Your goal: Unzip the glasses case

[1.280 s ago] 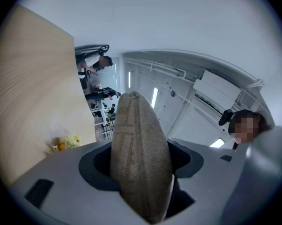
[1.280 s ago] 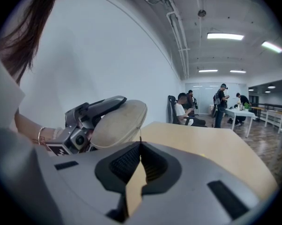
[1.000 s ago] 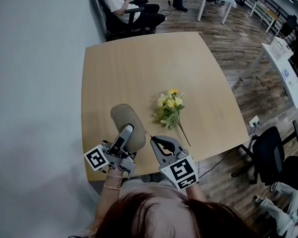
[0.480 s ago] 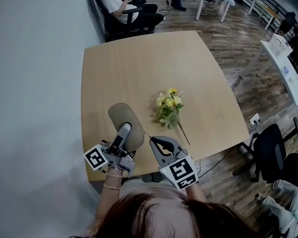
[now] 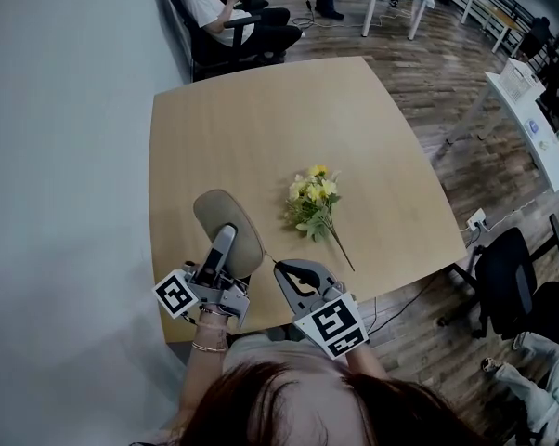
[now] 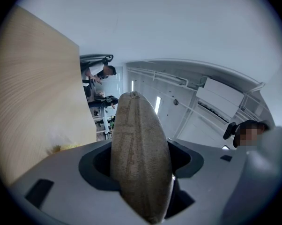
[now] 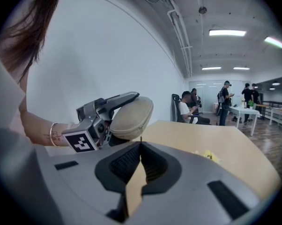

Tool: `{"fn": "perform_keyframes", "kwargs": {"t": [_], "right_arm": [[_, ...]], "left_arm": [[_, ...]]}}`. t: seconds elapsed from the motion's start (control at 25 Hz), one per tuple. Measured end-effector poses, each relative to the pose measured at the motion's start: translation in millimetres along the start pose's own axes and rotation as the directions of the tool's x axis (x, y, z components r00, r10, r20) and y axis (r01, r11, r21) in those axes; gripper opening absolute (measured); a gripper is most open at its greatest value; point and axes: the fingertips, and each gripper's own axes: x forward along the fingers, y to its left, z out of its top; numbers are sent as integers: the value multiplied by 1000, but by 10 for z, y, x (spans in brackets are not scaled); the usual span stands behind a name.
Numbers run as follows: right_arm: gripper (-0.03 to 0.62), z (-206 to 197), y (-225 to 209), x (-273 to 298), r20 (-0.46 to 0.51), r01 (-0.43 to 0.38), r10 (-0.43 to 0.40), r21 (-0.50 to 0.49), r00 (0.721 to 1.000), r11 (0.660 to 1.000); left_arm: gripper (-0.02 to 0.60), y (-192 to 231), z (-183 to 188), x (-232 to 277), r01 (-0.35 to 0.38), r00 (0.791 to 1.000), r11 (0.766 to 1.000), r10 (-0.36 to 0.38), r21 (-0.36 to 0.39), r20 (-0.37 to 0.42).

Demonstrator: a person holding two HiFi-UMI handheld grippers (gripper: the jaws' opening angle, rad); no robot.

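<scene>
The beige oval glasses case [image 5: 226, 221] hangs above the near left corner of the wooden table [image 5: 261, 119]. My left gripper [image 5: 227, 234] is clamped on it across its flat sides. In the left gripper view the case [image 6: 141, 163] stands on edge and fills the gap between the jaws. My right gripper [image 5: 278, 266] sits just right of the case, its jaws shut. A thin zip pull cord [image 5: 269, 256] runs from the case to its tips. In the right gripper view the case [image 7: 131, 116] and the left gripper [image 7: 108, 108] are just beyond the closed tips [image 7: 141, 142].
A bunch of yellow artificial flowers [image 5: 309, 198] lies mid-table, right of the case. The table's near edge runs just under both grippers. A seated person [image 5: 219, 7] is beyond the far edge; an office chair [image 5: 502, 286] stands right of the table.
The left gripper with the case has edged slightly left, away from the right gripper. The right gripper has kept still. Both grips are unchanged.
</scene>
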Motion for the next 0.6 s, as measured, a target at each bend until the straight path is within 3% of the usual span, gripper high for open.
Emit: {"fn": "perform_keyframes", "kwargs": {"t": [0.6], "right_arm": [[18,-22,-80,-59,-6,-2,2,13,1000,1000]], "left_arm": [[288,76,-44,205,14,1000,999,-14,-29,4]]}}
